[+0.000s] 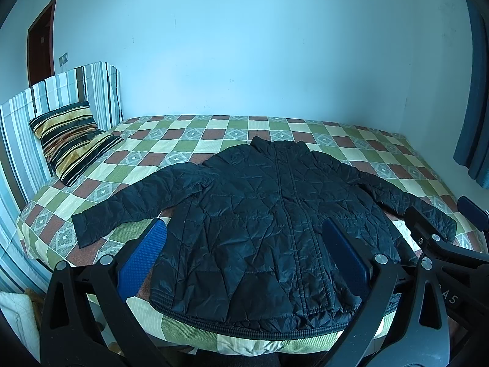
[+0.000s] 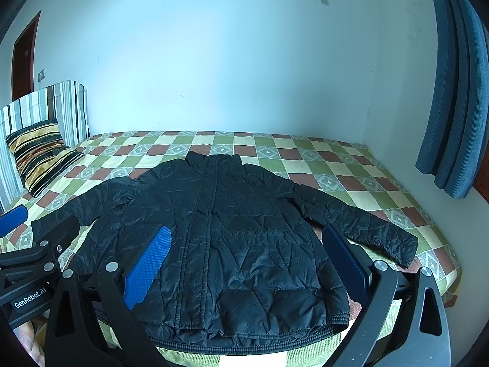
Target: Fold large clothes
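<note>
A black quilted jacket (image 1: 259,214) lies flat and face up on the bed, zipped, collar toward the far wall, both sleeves spread outward. It also shows in the right wrist view (image 2: 232,229). My left gripper (image 1: 244,238) is open and empty, held above the jacket's hem near the bed's front edge, its blue pads wide apart. My right gripper (image 2: 244,244) is open and empty too, above the hem's right half. The right gripper's body shows at the right of the left wrist view (image 1: 434,244), over the right sleeve's cuff.
The bed has a green, brown and cream checked cover (image 1: 214,131). A striped pillow (image 1: 70,140) leans on the striped headboard (image 1: 61,98) at the left. A blue curtain (image 2: 452,91) hangs at the right, and a brown door (image 1: 41,39) stands at far left.
</note>
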Motion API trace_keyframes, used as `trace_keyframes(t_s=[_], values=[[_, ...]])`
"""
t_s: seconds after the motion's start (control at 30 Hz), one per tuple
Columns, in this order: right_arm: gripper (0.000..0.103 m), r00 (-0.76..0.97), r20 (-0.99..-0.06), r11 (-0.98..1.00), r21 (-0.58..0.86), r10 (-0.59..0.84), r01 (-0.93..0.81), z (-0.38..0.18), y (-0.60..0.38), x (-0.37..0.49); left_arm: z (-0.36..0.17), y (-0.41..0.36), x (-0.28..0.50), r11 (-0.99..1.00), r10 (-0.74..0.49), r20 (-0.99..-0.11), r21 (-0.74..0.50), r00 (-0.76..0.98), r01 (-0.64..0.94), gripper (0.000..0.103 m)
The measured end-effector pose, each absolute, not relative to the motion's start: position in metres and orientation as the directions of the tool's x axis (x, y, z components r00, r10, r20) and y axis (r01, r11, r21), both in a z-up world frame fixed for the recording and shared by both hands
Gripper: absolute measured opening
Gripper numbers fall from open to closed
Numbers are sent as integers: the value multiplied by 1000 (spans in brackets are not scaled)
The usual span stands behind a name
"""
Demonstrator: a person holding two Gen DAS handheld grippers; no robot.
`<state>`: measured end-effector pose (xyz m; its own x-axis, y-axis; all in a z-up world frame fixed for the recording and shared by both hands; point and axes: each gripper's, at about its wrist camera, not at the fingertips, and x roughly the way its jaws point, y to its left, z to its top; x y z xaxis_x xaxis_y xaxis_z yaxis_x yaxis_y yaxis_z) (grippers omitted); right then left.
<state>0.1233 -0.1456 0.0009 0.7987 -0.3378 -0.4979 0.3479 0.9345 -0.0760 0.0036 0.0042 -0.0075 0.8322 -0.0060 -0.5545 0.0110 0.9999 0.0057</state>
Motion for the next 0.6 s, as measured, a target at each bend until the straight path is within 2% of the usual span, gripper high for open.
trace_keyframes(t_s=[0.6], values=[[98,798,-499,934,-78,-339,348,2,-145,123,-7,4,4,1000,-6,-555,5,831,11,101]])
